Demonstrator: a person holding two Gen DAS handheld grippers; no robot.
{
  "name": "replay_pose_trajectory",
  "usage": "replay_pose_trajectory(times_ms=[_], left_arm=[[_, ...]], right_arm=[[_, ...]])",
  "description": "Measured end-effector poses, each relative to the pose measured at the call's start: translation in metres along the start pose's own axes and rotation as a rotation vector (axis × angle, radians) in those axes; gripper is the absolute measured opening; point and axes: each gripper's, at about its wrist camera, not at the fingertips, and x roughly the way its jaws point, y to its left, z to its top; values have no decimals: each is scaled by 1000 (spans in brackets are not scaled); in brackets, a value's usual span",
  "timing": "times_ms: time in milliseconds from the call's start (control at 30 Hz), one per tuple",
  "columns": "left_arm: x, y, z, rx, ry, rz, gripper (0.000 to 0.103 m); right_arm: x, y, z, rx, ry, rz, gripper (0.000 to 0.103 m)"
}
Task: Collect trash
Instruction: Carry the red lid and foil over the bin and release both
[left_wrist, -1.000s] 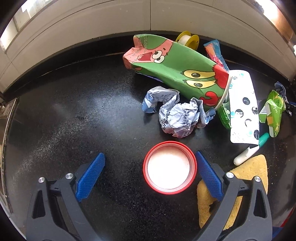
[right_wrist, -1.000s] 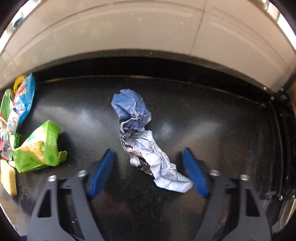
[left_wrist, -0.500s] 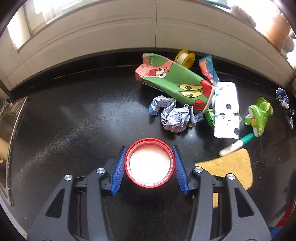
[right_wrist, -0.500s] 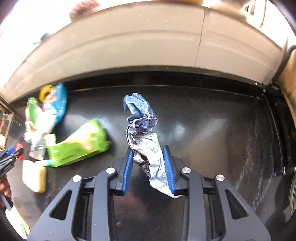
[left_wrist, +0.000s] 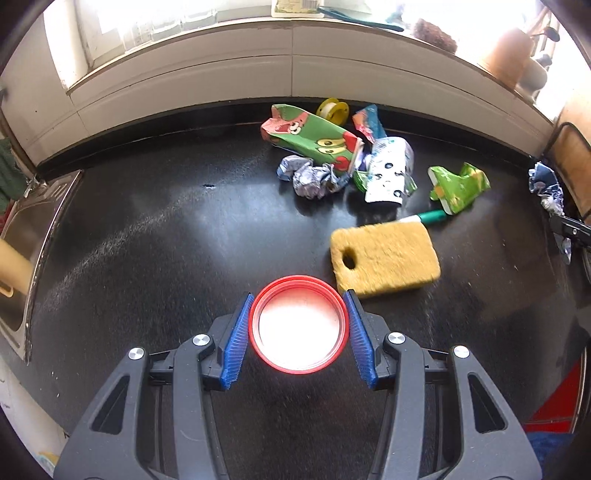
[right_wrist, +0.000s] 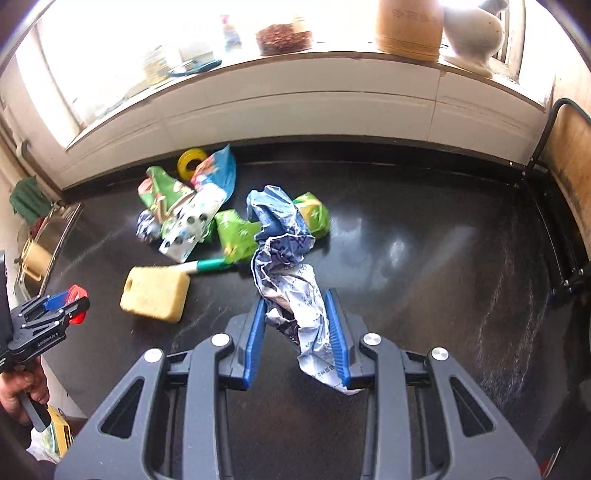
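Landmark: yellow sponge (left_wrist: 384, 258), lying flat on the black countertop (left_wrist: 147, 258).

1. Left gripper (left_wrist: 299, 328): blue pads pressed on either side of a red lid (left_wrist: 299, 328), white inside, held rim-up. The lid sits nearer the camera than the sponge and just to its left; whether it rests on the counter cannot be told.
2. Right gripper (right_wrist: 295, 332): jaws narrow, clamped on a long crumpled blue-and-white wrapper (right_wrist: 291, 269). The wrapper's upper end stands out beyond the pads; its lower end hangs below them. It is to the right of the sponge (right_wrist: 155, 293).
3. Green-capped white marker (left_wrist: 424, 218): on the counter at the sponge's far edge, apparently touching it.
4. Crushed green carton (left_wrist: 458, 186): just beyond the marker, far-right of the sponge.
5. White pouch with dark spots (left_wrist: 388, 173): beyond the sponge.
6. Crumpled silver-blue foil ball (left_wrist: 310, 175): far-left of the sponge, beside the pouch.
7. Green cartoon-printed bag (left_wrist: 310, 136): behind the foil ball.
8. Blue-and-orange wrapper (left_wrist: 369, 123) and yellow tape spool (left_wrist: 332, 110): farthest from the sponge, by the white backsplash (left_wrist: 221, 85).
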Motion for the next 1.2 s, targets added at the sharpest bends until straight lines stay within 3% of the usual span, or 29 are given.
replay_pose_trajectory(times_ms=[267,433,600,833,1200], left_arm=[[-17,2,-14,-11,-31,3,48],[-35,22,-26,-70,-66,34,48],[-61,56,-50,-155,-97,104,48],[-93,121,-115,-352,-99,233,48],[-127,194,-251,-689,-71,376,48]], right_arm=[[-8,21,-12,-28,-2,19,32],[-7,68,-7,-132,-7,84,32],[-2,144,1,-284,-4,208,32],[18,274,-18,-494,104,431,32],[39,452,-124,-858,348,629,32]])
